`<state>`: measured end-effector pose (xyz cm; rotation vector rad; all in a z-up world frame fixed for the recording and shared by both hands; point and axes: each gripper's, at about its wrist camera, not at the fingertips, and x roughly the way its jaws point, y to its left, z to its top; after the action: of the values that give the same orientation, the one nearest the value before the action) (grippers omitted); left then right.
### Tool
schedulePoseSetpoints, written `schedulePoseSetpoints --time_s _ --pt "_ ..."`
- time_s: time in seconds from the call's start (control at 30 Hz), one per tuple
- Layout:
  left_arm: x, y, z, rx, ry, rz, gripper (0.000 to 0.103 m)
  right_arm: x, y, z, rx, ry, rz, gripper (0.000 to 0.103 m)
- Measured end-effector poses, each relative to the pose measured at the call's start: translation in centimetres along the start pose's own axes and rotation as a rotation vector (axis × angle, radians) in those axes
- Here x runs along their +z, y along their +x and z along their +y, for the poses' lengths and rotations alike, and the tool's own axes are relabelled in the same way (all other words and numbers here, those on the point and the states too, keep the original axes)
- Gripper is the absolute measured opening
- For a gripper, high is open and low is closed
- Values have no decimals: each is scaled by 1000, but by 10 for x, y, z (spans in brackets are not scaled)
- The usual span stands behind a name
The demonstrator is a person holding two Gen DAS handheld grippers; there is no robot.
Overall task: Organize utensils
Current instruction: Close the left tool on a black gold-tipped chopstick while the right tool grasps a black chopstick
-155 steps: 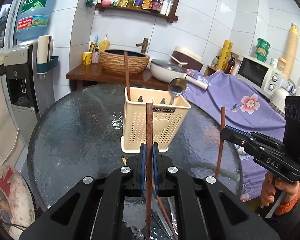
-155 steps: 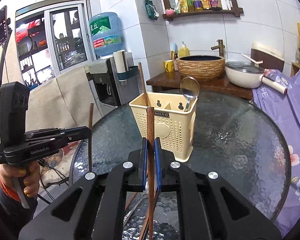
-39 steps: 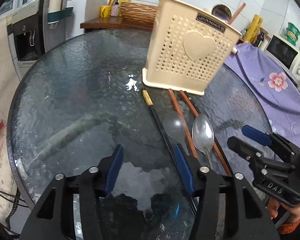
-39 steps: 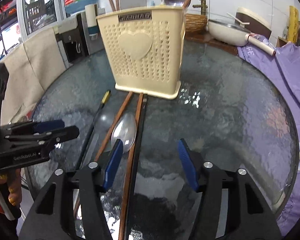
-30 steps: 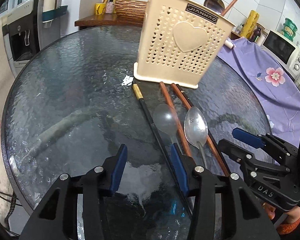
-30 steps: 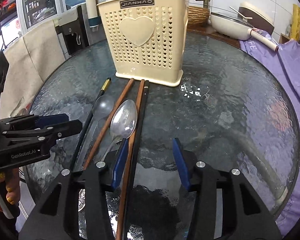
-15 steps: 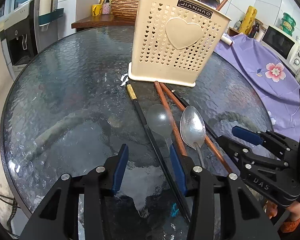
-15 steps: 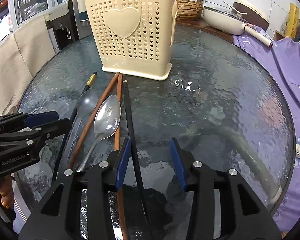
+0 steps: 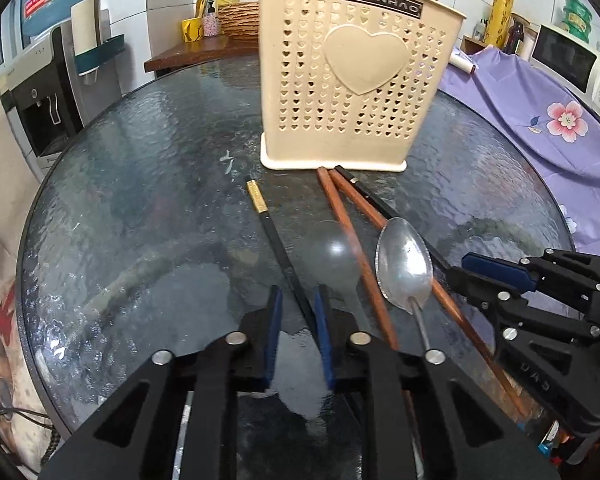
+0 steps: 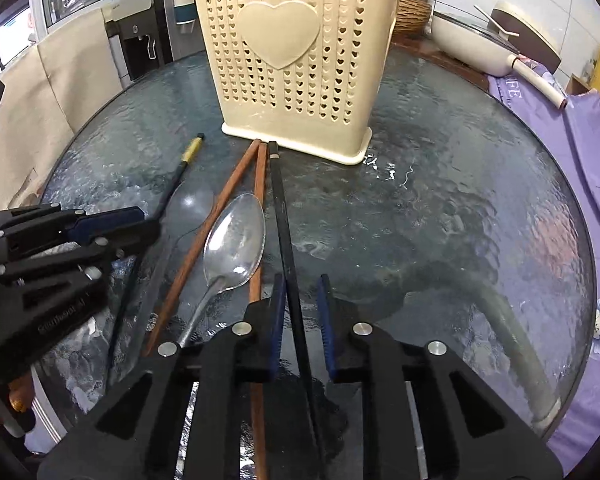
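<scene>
On the glass table (image 9: pixel 140 184) before the holder (image 9: pixel 352 80) lie four chopsticks and two spoons. The left gripper (image 9: pixel 296 320) and the right gripper (image 10: pixel 300 308) each straddle one black chopstick, jaws apart.

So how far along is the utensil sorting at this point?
Partly done: the holder already has a spoon and chopsticks sticking out the top. In hand: each open gripper straddles a black chopstick, left around the gold-tipped one, right around the plain one; neither is gripped yet. Left on the table: two brown chopsticks, a metal spoon and a clear spoon.
</scene>
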<state>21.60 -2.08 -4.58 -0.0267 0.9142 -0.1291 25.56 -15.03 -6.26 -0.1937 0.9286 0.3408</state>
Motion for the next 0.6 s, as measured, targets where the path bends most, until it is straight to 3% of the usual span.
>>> schedulePoseSetpoints --time_s 0.23,0.47,0.6 --pt "0 -3 20 -1 -35 13 12 -4 -5 -14 58 46 15 14" --pt "17 8 24 5 -47 24 18 22 12 -3 65 -12 35 14" --pt "32 18 30 0 -59 39 19 43 25 -1 111 -16 52 14"
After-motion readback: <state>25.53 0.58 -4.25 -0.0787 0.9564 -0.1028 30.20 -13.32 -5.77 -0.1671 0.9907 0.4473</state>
